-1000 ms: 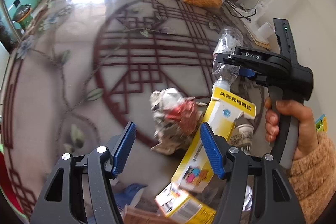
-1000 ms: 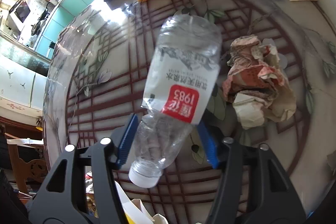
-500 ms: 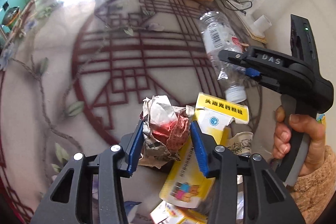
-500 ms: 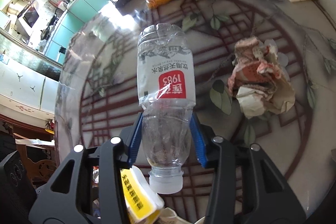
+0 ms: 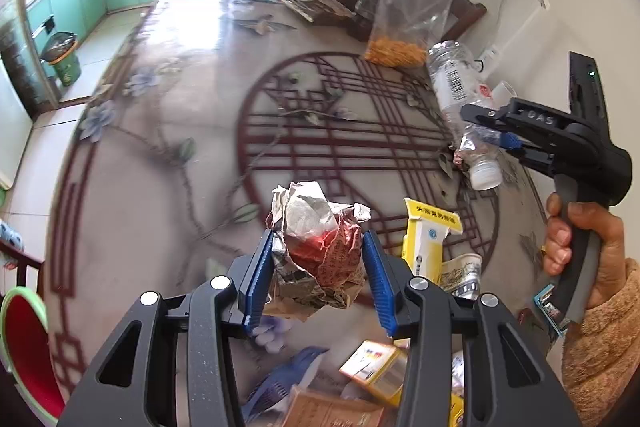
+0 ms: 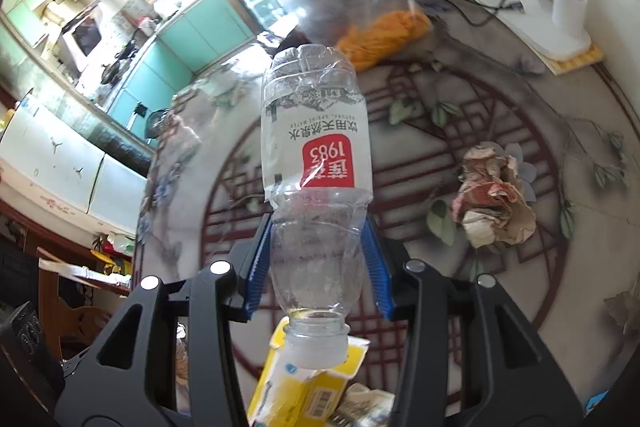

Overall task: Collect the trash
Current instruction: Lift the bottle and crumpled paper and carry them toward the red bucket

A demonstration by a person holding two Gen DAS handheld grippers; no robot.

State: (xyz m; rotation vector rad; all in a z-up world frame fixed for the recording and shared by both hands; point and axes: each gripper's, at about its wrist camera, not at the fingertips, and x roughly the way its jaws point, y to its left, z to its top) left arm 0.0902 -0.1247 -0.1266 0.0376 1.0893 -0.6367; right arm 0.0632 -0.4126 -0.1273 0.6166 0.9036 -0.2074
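Observation:
My left gripper (image 5: 318, 267) is shut on a crumpled ball of printed paper (image 5: 316, 251), held above the patterned table (image 5: 160, 147). My right gripper (image 6: 320, 263) is shut on an empty clear plastic bottle (image 6: 316, 163) with a red label, cap end toward the camera. In the left wrist view the right gripper (image 5: 486, 141) shows at the right with the bottle (image 5: 456, 95) in its jaws and a hand (image 5: 588, 247) on its handle. A second crumpled paper ball (image 6: 492, 195) lies on the table in the right wrist view. A yellow carton (image 5: 428, 239) and a paper cup (image 5: 460, 273) lie below.
A clear bag of orange snacks (image 5: 400, 23) stands at the table's far side. Several small boxes (image 5: 376, 367) and a blue wrapper (image 5: 280, 379) lie near the front edge. A white stand with a roll (image 6: 560, 23) sits at the back right. A red and green stool (image 5: 24, 343) is at left.
My left gripper closed on the paper ball and lifted it off the table. My right gripper closed on the bottle and raised it, turning its base upward.

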